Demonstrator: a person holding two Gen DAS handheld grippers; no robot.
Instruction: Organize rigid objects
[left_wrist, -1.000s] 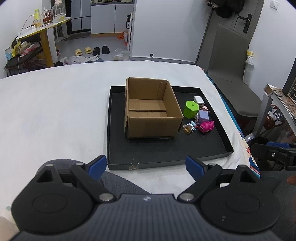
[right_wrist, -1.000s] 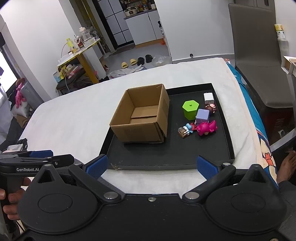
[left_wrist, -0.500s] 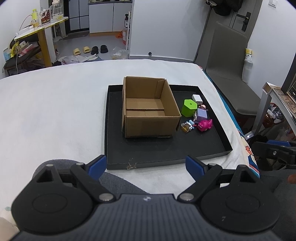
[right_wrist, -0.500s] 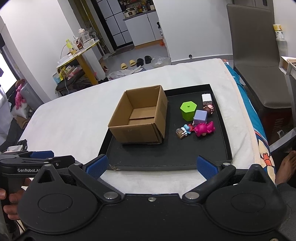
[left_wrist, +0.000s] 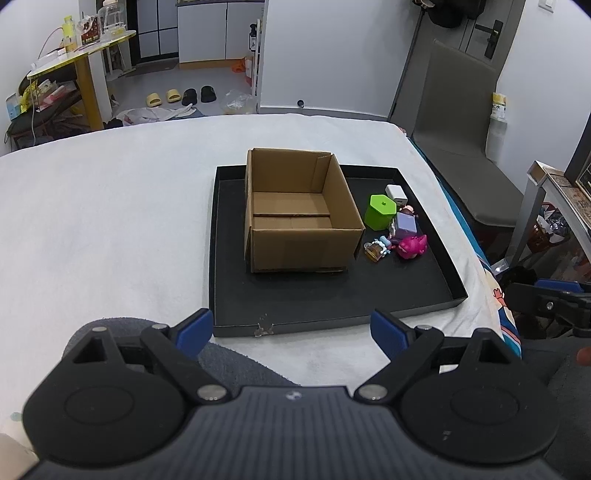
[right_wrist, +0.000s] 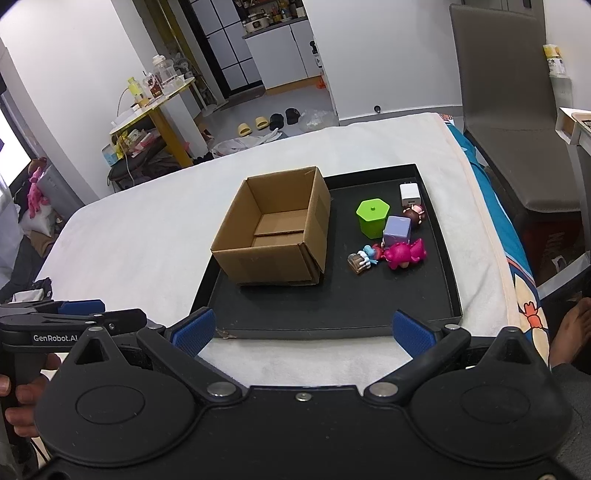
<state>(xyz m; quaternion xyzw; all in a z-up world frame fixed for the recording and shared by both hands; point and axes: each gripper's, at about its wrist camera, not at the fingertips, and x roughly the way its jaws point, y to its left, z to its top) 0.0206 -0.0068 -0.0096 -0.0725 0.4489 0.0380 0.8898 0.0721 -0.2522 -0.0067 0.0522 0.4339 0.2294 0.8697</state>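
Note:
An open, empty cardboard box (left_wrist: 299, 210) (right_wrist: 275, 232) stands on a black tray (left_wrist: 332, 302) (right_wrist: 332, 306) on the white bed. Right of the box lie a green hexagonal pot (left_wrist: 382, 211) (right_wrist: 372, 218), a purple cube (left_wrist: 405, 224) (right_wrist: 397, 229), a white charger (left_wrist: 396, 192) (right_wrist: 409, 194), a brown round toy (right_wrist: 414, 215), a pink figure (left_wrist: 410, 246) (right_wrist: 404, 254) and a small blue figure (left_wrist: 377, 249) (right_wrist: 364, 257). My left gripper (left_wrist: 291, 328) is open and empty, short of the tray's near edge. My right gripper (right_wrist: 303, 328) is open and empty at the near edge.
The bed's right edge runs just past the tray, with a grey chair (left_wrist: 461, 122) (right_wrist: 509, 110) beyond it. A yellow table (right_wrist: 155, 99) and shoes stand on the floor behind. The left gripper shows at the left in the right wrist view (right_wrist: 66, 321).
Both grippers have drifted slightly; the tray and box sit a little further left and lower in the left wrist view. Nothing was grasped or moved.

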